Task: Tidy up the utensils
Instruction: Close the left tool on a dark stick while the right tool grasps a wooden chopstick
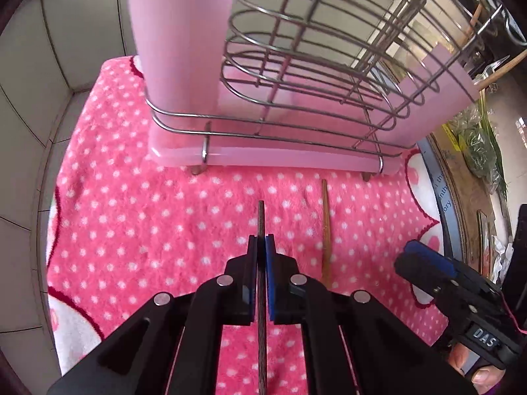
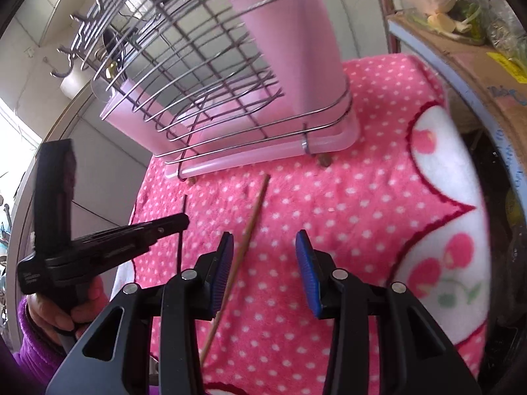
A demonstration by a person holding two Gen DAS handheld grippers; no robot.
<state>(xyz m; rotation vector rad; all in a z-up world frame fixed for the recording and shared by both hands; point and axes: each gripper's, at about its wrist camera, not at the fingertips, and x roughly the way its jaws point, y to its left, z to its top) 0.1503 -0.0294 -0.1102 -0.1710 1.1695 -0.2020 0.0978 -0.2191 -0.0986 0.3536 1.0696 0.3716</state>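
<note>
The left gripper (image 1: 261,242) is clenched on 1 dark chopstick (image 1: 261,217) lying on the pink towel (image 1: 131,230); the right gripper (image 2: 263,240) stands released beside the wooden chopstick (image 2: 253,217); next, probably, lift toward the pink cup (image 2: 290,52) in the wire rack (image 2: 184,65).

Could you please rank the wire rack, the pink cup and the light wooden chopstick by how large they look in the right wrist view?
1. Wire rack, by far the largest.
2. Pink cup.
3. Light wooden chopstick: about as long as the cup is tall, but far thinner; it lies nearer the camera, so true sizes stay unsure.
</note>
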